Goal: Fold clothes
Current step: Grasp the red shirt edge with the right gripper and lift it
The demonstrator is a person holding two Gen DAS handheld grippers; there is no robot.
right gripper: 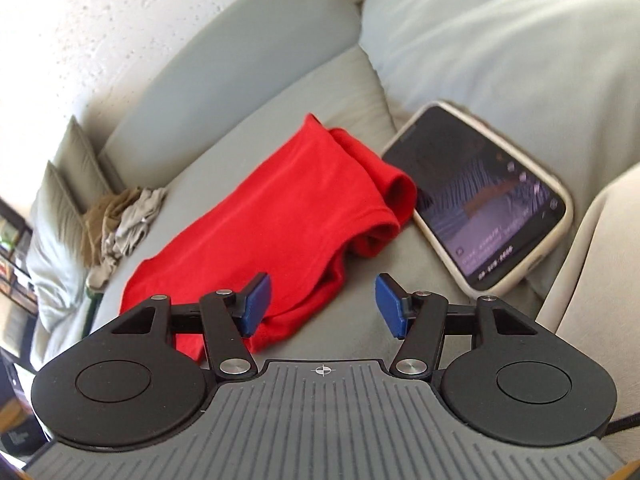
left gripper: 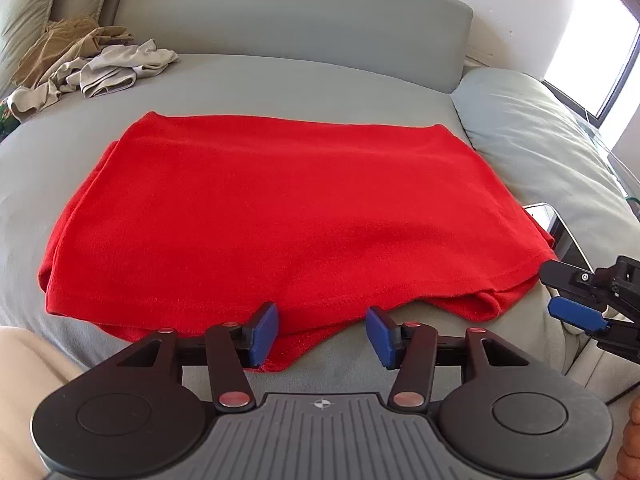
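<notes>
A red garment (left gripper: 272,216) lies folded flat on the grey sofa seat (left gripper: 240,80). My left gripper (left gripper: 322,334) is open at the garment's near hem, its left pad over the cloth edge, holding nothing. My right gripper (right gripper: 322,306) is open and empty just before the garment's near right corner (right gripper: 304,216). It also shows in the left wrist view (left gripper: 560,292) at the right edge, beside that corner.
A pile of beige and tan clothes (left gripper: 92,64) lies at the sofa's back left. A phone in a pale case (right gripper: 480,196) lies right of the garment. A light cushion (left gripper: 536,136) sits at the right. The sofa backrest (left gripper: 288,12) stands behind.
</notes>
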